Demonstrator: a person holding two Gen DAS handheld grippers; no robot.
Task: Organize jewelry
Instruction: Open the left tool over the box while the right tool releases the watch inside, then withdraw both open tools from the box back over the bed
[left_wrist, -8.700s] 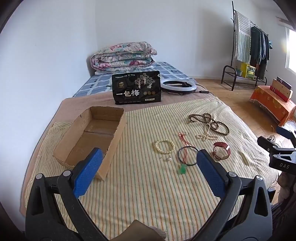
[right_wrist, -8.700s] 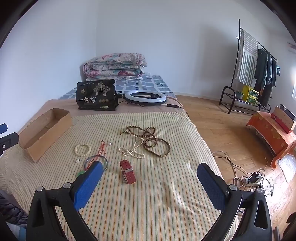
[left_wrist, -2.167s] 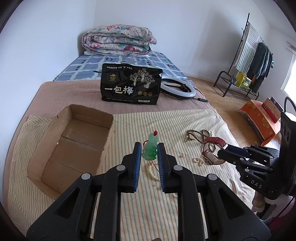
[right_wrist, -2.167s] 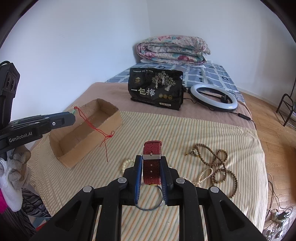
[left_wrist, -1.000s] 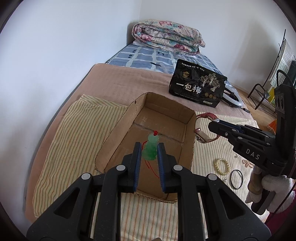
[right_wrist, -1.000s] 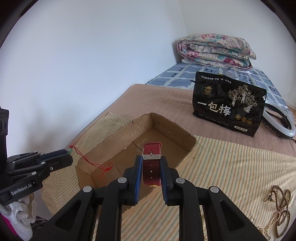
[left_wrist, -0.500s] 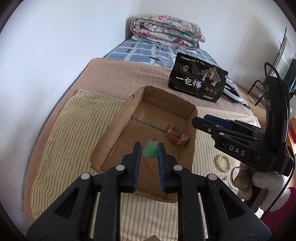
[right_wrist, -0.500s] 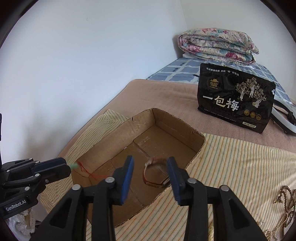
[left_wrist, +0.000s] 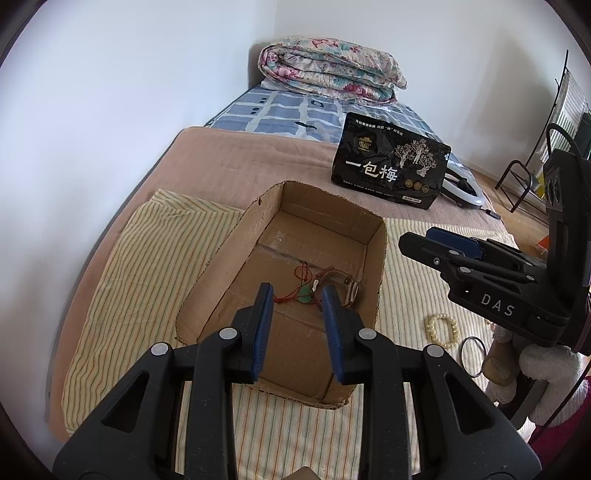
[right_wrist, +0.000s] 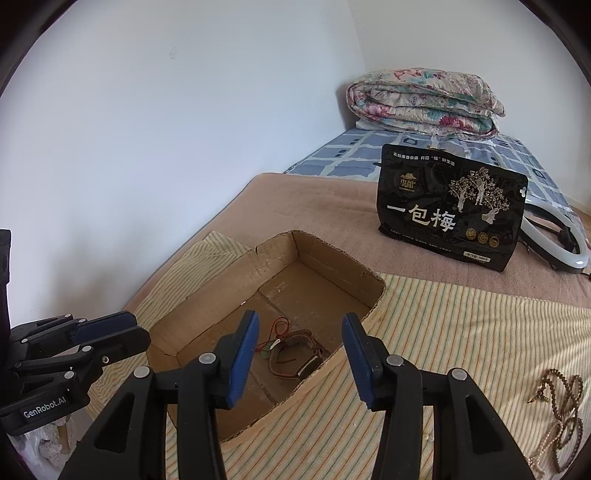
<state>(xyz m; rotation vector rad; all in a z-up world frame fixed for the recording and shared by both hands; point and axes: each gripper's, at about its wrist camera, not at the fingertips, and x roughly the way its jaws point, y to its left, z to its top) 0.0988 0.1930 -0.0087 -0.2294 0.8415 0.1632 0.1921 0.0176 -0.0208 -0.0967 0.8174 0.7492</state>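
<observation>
two grippers hover over a cardboard box (left_wrist: 373, 258) on a striped cloth (right_wrist: 461, 332). the left gripper (left_wrist: 297, 300) and right gripper (right_wrist: 299, 332) both have jaws parted, holding nothing. inside the box, a green pendant (left_wrist: 305, 294) on red cord lies touching a watch (right_wrist: 291, 356). a pearl bracelet (left_wrist: 442, 329) and a ring bangle (left_wrist: 473, 356) lie on the cloth beside the box.

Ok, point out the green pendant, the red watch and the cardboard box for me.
green pendant (left_wrist: 305, 294), left wrist view, on its green body on the box floor.
red watch (right_wrist: 291, 354), right wrist view, on the curled strap.
cardboard box (left_wrist: 377, 280), left wrist view, on its right wall.
</observation>
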